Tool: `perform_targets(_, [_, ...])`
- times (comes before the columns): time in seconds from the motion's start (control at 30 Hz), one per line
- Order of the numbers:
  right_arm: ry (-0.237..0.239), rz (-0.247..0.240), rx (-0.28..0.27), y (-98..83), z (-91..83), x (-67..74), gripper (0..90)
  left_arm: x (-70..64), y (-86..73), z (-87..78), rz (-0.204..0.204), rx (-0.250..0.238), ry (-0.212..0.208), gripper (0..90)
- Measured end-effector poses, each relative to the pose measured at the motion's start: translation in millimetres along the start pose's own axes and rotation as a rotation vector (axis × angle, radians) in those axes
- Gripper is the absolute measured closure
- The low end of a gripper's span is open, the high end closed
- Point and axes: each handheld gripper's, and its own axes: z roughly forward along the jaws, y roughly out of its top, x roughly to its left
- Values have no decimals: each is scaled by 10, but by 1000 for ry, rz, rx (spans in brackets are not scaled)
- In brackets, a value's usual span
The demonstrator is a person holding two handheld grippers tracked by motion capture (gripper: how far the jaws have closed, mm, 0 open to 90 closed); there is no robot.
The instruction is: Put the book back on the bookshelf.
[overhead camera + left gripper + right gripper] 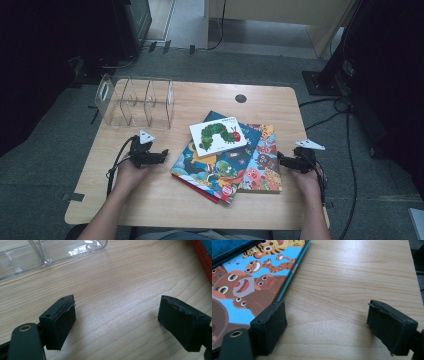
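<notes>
Picture books [227, 160] lie stacked mid-table between two spread, empty hand-held grippers: the right hand-held gripper [281, 161] sits just beside the stack's right edge, the left hand-held gripper [164, 155] near its left; a clear rack [135, 102] waits far-left.

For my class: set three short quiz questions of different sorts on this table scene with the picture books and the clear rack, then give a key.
1. True or false: the left gripper is shut on a book.
2. Multiple choice: the caterpillar book lies (A) inside the clear rack, (B) on top of the other picture books, (C) on the floor.
3. Fill in: seen in the high view, the right gripper sits at the ____ edge of the book pile.

Key
1. False: its fingers stand apart over bare table.
2. B.
3. Right; its fingers are also apart, holding nothing.
</notes>
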Motion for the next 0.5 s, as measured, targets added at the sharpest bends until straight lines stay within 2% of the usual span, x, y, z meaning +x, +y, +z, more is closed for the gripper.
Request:
perform_targets(0.17, [2,-1,2,5,1,-1,154,1,1,-2,2,-1,-2,156])
perform_targets(0.2, [2,0,6,10,0,0,162,1,1,-2,2,-1,-2,180])
perform_targets(0.27, [7,0,10,21,-10,-6,202,8,6,-25,11,-7,-10,325])
perform_targets(0.3, [17,6,16,30,-17,-10,216,14,16,-40,14,-3,-22,361])
perform_targets(0.4, [18,18,16,56,-48,-13,252,23,44,-64,27,18,-45,402])
perform_targets(0.47, [14,18,-1,89,-86,-6,286,37,57,-90,5,15,-73,444])
perform_targets(0.5, [23,16,-21,116,-122,8,314,37,57,-90,5,15,-73,464])
